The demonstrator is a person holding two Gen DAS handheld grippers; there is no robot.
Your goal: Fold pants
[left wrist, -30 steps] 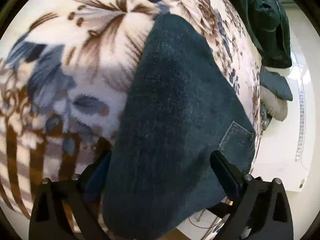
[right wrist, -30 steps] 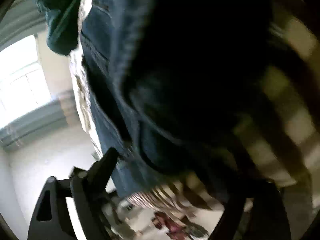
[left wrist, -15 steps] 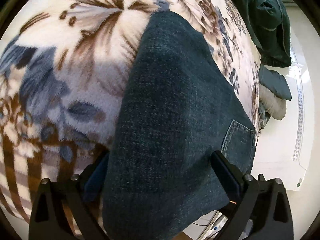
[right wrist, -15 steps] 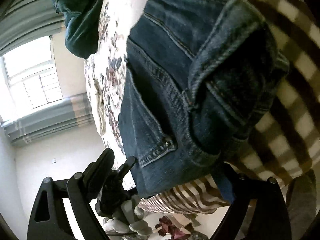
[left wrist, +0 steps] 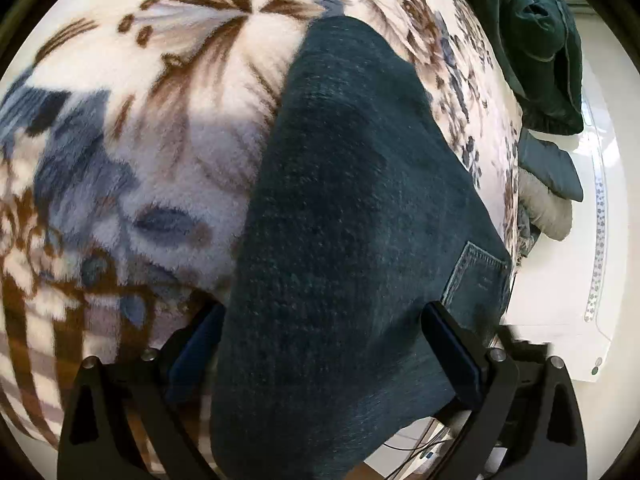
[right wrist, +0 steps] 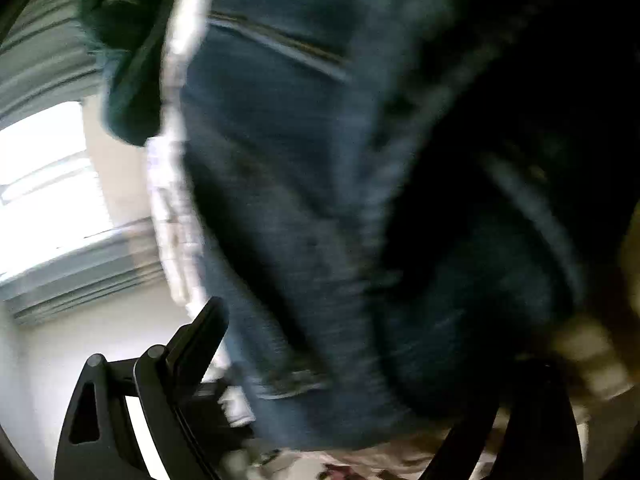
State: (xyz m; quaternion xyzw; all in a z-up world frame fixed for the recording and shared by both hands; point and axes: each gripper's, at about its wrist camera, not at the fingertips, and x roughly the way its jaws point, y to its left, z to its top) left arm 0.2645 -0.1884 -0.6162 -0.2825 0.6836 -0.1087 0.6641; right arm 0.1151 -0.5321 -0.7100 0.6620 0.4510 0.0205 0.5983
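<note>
Dark blue jeans (left wrist: 352, 216) lie lengthwise on a floral fleece blanket (left wrist: 160, 120); a back pocket (left wrist: 476, 276) shows at the lower right. My left gripper (left wrist: 320, 340) is open, its fingers apart on either side of the near end of the jeans. In the right wrist view the jeans (right wrist: 320, 200) fill the frame, blurred, with a seam and waistband folds. My right gripper (right wrist: 340, 360) is open; its left finger (right wrist: 200, 340) stands beside the denim, and its right finger is mostly hidden.
A dark green garment (left wrist: 532, 40) lies at the blanket's far right, also in the right wrist view (right wrist: 124, 60). A grey-green garment (left wrist: 548, 192) lies at the bed's edge. A white board (left wrist: 568, 280) lies to the right. A window (right wrist: 44, 184) is on the left.
The left view has barely shifted over the jeans. The right gripper is moving quickly: its view went from sharp to blurred, with the denim closer and darker.
</note>
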